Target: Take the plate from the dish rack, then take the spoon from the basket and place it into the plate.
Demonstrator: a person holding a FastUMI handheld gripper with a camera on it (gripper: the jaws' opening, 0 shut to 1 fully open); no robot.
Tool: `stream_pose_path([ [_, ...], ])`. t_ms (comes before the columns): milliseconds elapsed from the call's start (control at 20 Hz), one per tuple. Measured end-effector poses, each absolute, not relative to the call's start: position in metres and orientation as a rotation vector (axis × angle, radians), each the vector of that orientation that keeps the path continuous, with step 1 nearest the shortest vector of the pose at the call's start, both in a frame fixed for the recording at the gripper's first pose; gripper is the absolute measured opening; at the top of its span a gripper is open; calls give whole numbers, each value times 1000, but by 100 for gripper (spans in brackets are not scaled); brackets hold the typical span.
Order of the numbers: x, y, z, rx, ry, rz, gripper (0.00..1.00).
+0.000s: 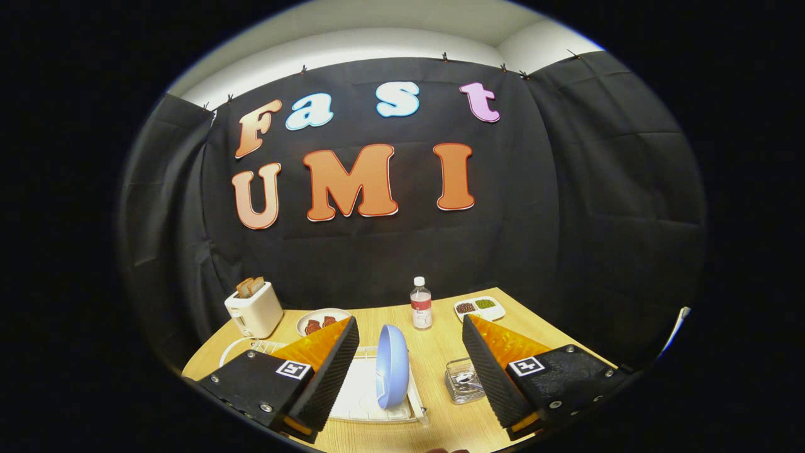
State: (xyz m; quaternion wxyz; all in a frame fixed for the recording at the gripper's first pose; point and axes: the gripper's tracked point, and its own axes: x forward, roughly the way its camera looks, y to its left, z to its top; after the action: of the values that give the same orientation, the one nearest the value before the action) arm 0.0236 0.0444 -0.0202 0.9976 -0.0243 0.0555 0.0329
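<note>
Now we hold the gripper wide open and empty, with the blue plate upright in the rack between its fingers.

Light falls evenly from above, bright on the pale wooden bench and on the white wall strip over the black cloth, which soaks up most of it and stays dim. Shadows under things are short and soft. The upright pale blue round plate carries a mild sheen, and the clear plastic water bottle shows small highlights. Fisheye distortion bows the bench edge and the cloth seams, stronger outward. The black and orange gripper, fingers spread wide apart, looks sharp, though its near corners darken and soften.
</note>
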Motion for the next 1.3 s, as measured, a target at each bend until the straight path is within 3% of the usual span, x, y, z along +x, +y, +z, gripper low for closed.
stream_pose_path([
  [1000,107,68,-125,-173,408,54,97],
  [1200,114,68,-150,-194,506,41,83],
  [1300,116,69,-160,-186,547,26,70],
])
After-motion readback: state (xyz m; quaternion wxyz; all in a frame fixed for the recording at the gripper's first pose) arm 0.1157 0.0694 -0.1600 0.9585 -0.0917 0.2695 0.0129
